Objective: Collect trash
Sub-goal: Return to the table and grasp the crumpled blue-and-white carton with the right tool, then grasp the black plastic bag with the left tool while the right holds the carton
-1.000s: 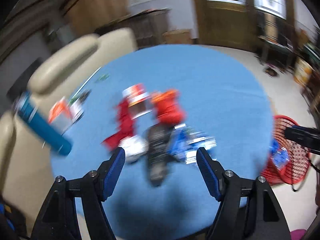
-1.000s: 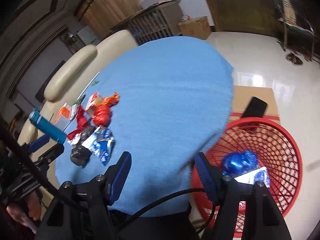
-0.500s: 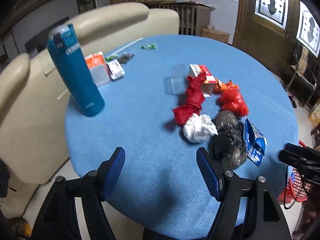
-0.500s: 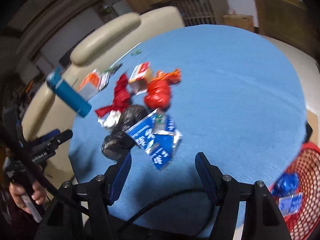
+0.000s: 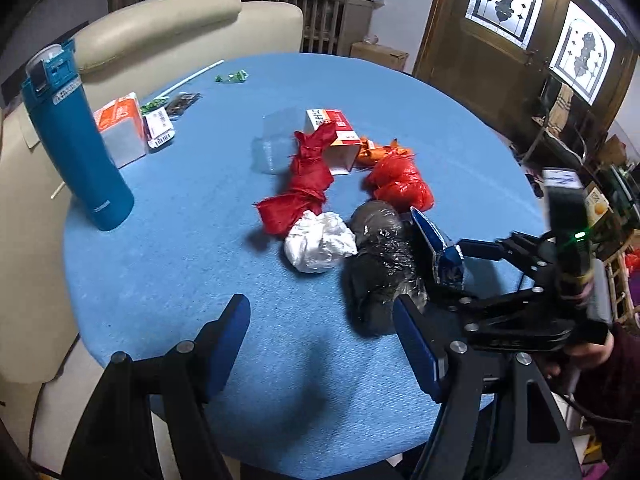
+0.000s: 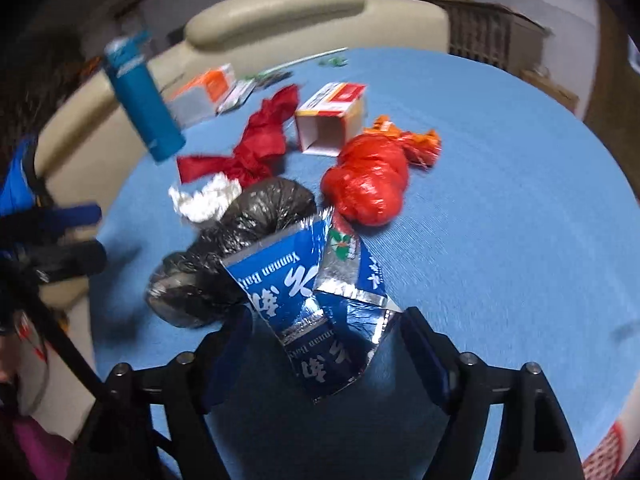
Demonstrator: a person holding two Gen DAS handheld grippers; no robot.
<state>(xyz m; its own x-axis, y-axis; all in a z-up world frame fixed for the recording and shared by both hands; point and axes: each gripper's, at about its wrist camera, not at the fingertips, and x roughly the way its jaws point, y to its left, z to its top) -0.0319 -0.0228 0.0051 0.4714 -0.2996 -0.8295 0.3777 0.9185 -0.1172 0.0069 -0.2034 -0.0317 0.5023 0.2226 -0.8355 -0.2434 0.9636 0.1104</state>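
Note:
A pile of trash lies on the round blue table (image 5: 168, 272): a blue foil wrapper (image 6: 296, 280), a black plastic bag (image 6: 240, 240), a red bag (image 6: 368, 184), a white crumpled wad (image 5: 320, 246), red crumpled paper (image 5: 304, 176) and an open carton (image 5: 336, 140). My right gripper (image 6: 326, 332) straddles the blue foil wrapper; its jaws are opening, and the pads do not visibly press on the foil. It shows in the left wrist view at the blue wrapper (image 5: 436, 248). My left gripper (image 5: 320, 320) hangs open above bare cloth just in front of the black bag (image 5: 380, 264).
A tall blue bottle (image 5: 76, 140) stands at the table's left edge beside an orange-and-white pack (image 5: 120, 132) and small packets. A clear plastic piece (image 5: 276, 152) lies behind the pile. A cream sofa (image 5: 160, 32) wraps the far side. A red basket (image 6: 608, 452) sits low right.
My right gripper swung from above the red basket to the pile and now straddles the blue wrapper with wider jaws. The left gripper's view rolled and closed in slightly on the pile.

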